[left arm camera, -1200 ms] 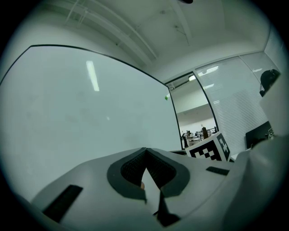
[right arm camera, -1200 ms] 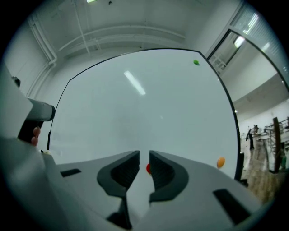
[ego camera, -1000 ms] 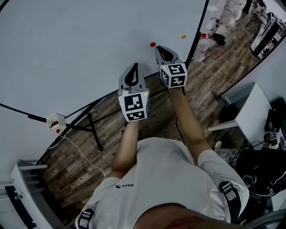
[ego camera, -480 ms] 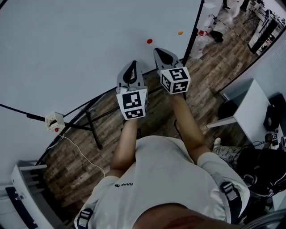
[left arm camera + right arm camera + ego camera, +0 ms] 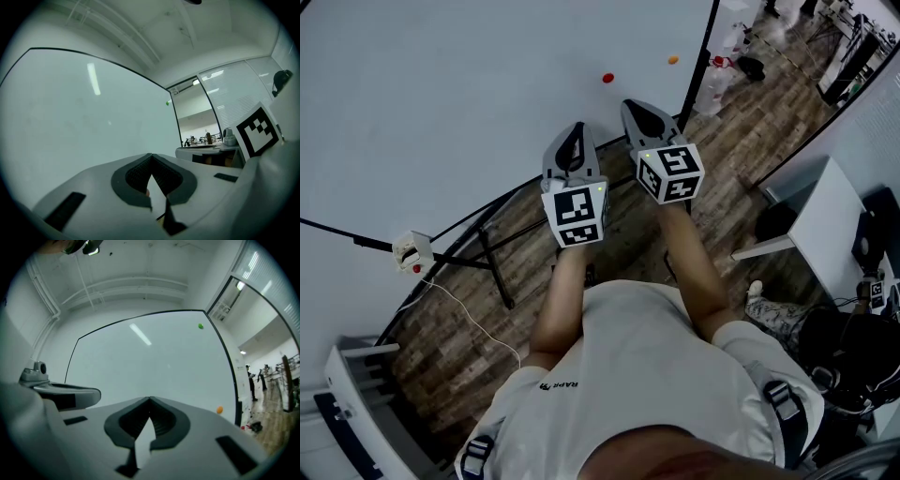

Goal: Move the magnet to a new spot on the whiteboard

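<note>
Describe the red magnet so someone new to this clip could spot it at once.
Take the big whiteboard filling the head view's upper left. Near its right edge, just beyond the tip of the right gripper, sits the red magnet. It is red, while the orange magnet lies further right, nearer the board's black frame.

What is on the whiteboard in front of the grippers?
A red magnet, an orange magnet nearer the right edge, and a green magnet higher up. The right gripper covers the lower whiteboard in its own view; the red one does not show there.
</note>
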